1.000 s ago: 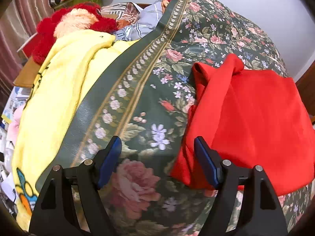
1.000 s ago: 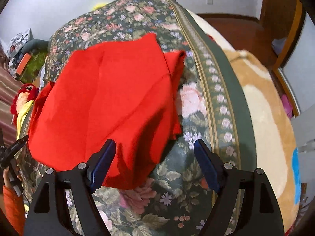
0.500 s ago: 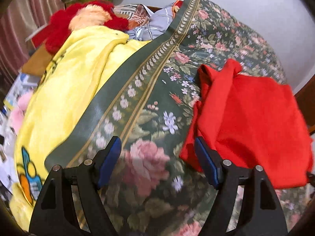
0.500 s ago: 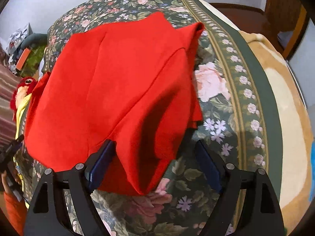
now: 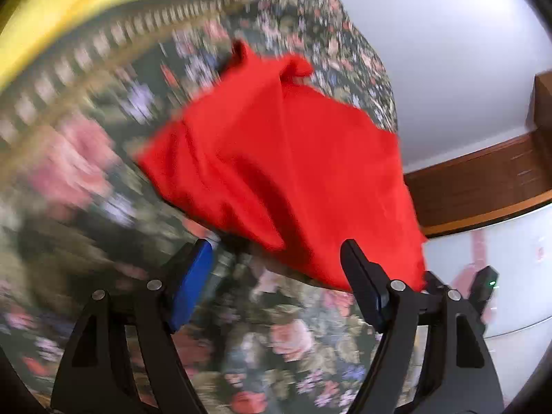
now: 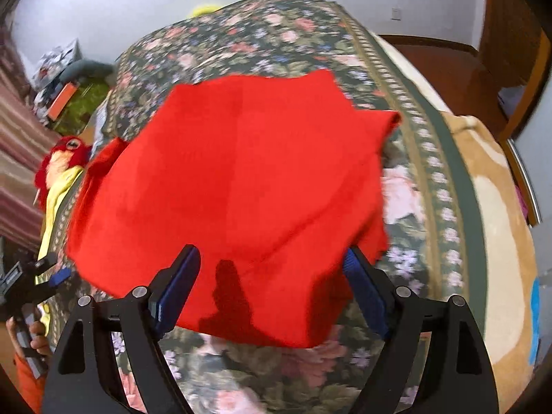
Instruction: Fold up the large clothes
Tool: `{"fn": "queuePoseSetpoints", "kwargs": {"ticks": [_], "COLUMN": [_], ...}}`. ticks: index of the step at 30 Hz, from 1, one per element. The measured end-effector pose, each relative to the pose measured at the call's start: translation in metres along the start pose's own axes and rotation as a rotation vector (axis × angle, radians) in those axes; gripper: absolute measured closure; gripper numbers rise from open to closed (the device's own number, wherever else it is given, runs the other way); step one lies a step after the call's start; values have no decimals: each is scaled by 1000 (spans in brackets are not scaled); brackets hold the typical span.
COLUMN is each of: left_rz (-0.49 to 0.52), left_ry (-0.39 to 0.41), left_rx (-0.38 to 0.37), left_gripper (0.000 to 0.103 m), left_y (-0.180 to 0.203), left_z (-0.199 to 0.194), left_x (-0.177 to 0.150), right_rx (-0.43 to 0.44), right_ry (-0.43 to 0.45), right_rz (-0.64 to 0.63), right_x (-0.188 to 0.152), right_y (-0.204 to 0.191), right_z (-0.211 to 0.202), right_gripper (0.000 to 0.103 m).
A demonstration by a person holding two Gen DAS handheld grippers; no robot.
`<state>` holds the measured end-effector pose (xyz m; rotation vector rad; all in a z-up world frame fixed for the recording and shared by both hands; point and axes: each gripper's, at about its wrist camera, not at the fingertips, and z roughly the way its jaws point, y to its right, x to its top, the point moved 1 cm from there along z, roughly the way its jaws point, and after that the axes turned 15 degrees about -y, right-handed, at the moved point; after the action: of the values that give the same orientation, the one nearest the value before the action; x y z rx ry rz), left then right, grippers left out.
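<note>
A large red garment (image 5: pixel 286 169) lies roughly folded on the dark floral bedspread (image 5: pixel 86 158). It also shows in the right wrist view (image 6: pixel 234 186), filling the middle. My left gripper (image 5: pixel 276 276) is open and empty at the garment's near edge, which lies between its jaws. My right gripper (image 6: pixel 272 283) is open, its jaws standing on either side of the garment's near hem. The left gripper also shows at the far left of the right wrist view (image 6: pixel 31 276). The left wrist view is blurred by motion.
A yellow blanket (image 5: pixel 62 3) lies at the bedspread's far left edge. A red plush toy (image 6: pixel 63 158) sits by it. A tan blanket (image 6: pixel 496 227) covers the bed's right side. A wooden door and skirting (image 5: pixel 483 179) stand beyond the bed.
My left gripper has swung right and closer, so the red garment now lies between its jaws. My right gripper has moved forward over the garment's near hem. Both stay open.
</note>
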<state>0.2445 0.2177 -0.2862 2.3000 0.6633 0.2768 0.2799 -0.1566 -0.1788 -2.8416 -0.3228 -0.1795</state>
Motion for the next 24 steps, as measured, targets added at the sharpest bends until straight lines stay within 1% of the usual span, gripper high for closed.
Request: {"fn": "queuePoseSetpoints", "kwargs": {"ticks": [1, 2, 4, 6, 10, 12, 13, 16, 18, 19, 20, 24], "left_rz": [-24, -41, -46, -57, -107, -103, -99, -74, -78, -91, -106, -182], "left_ry": [-8, -13, -19, -22, -41, -40, -35, -7, 30, 43, 55, 96], "left_rx": [-17, -18, -28, -44, -137, -152, -147, -127, -136, -143, -156, -238], "left_gripper": [27, 27, 27, 27, 27, 28, 33, 39, 41, 45, 46, 59], "left_y": [-2, -2, -2, -4, -13, -12, -10, -4, -5, -7, -10, -22], "left_z": [7, 13, 20, 26, 37, 41, 44, 52, 55, 58, 60, 62], "left_x": [1, 2, 6, 11, 29, 37, 43, 57, 65, 69, 72, 86], "right_rx": [17, 38, 62, 51, 52, 45, 41, 33, 29, 26, 24, 23], "right_ry": [-19, -33, -52, -60, -75, -75, -75, -75, -74, -74, -74, -77], "right_rz": [1, 5, 11, 12, 17, 12, 9, 2, -3, -7, -10, -14], "right_x": [0, 0, -1, -1, 0, -2, -2, -2, -3, -3, -3, -3], "right_y": [-2, -3, -4, -3, -4, -6, -6, -8, -8, -8, -8, -8], "right_z": [5, 10, 14, 17, 22, 22, 22, 23, 24, 24, 24, 25], "right_gripper": [21, 21, 21, 21, 21, 21, 20, 19, 18, 18, 18, 17]}}
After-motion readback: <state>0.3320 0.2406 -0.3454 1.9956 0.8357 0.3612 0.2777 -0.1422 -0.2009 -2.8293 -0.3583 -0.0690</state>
